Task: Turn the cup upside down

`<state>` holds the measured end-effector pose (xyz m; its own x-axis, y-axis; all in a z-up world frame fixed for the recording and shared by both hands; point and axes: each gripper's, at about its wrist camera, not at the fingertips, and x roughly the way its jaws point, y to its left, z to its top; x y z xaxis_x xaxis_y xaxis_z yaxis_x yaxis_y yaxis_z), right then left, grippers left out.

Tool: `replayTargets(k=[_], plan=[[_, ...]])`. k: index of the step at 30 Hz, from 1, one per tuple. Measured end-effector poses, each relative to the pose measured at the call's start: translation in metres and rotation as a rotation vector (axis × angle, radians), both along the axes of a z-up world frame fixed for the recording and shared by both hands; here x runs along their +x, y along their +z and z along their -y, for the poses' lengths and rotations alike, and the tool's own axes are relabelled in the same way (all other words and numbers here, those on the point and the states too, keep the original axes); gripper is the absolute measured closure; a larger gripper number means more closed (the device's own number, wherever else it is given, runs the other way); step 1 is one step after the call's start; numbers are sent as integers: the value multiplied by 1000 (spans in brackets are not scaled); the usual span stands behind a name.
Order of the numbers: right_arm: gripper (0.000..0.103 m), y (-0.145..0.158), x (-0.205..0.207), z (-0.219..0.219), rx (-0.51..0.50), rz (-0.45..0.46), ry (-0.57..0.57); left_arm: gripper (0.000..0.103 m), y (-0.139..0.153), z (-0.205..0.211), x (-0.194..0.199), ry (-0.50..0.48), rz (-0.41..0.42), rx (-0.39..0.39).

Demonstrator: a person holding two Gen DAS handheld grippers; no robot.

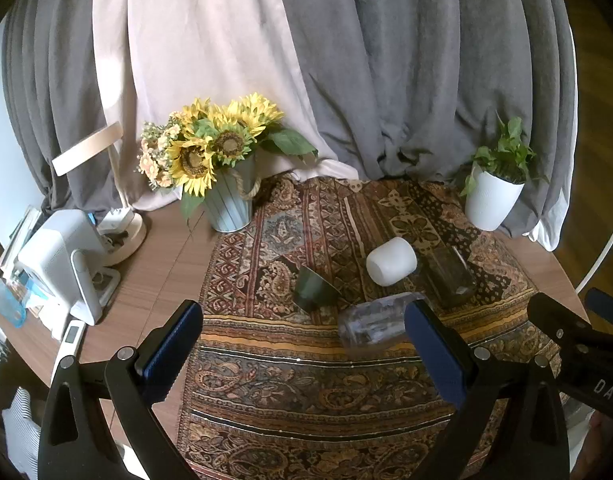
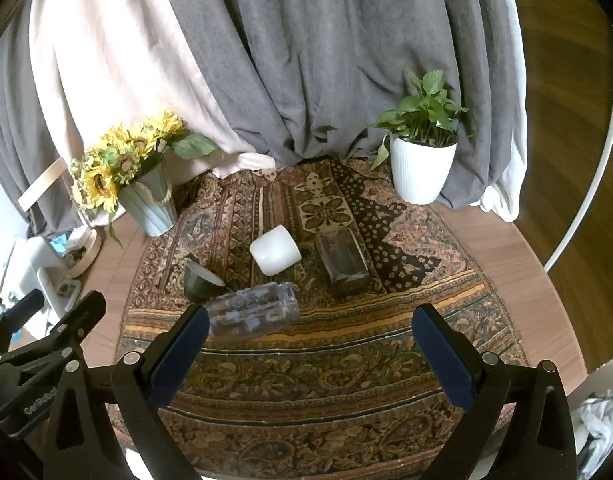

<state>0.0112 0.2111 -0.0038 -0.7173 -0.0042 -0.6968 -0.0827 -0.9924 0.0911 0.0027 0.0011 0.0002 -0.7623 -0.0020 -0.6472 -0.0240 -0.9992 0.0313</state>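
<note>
1. Both tongs are spread wide with nothing between the pads: left gripper and right gripper hover over the near edge of the patterned cloth, well short of any cup.
2. Nearest item: clear patterned tumbler, lying on its side just ahead of the right gripper's left pad. In the left wrist view it sits beside the left gripper's right pad, partly hidden behind it.
3. Just behind it, dark green cup, tipped on its side, very near the tumbler; I can't tell whether they touch.
4. Mid cloth: white cup, on its side, closed base toward the camera. Beside it, apart, is a dark glass, also lying down.
5. The task doesn't say which cup; all four lie down, so none is flipped yet.
6. Likely best approach: pick one and close across its round body near the middle. Don't grip the rim. Lift clear of the cloth, turn the mouth down, then set it flat.
7. Risk: a round body may roll when touched, and the tumbler may nudge the green cup.
8. Far: sunflower bucket and white plant pot, well out of the way.
</note>
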Motion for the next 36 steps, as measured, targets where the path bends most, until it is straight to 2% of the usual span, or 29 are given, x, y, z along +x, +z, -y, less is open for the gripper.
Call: replayTargets(k=[36], plan=[[1,3,-1,2,0,-4,-2,0,6,-4,-1,-16,-10,-4]])
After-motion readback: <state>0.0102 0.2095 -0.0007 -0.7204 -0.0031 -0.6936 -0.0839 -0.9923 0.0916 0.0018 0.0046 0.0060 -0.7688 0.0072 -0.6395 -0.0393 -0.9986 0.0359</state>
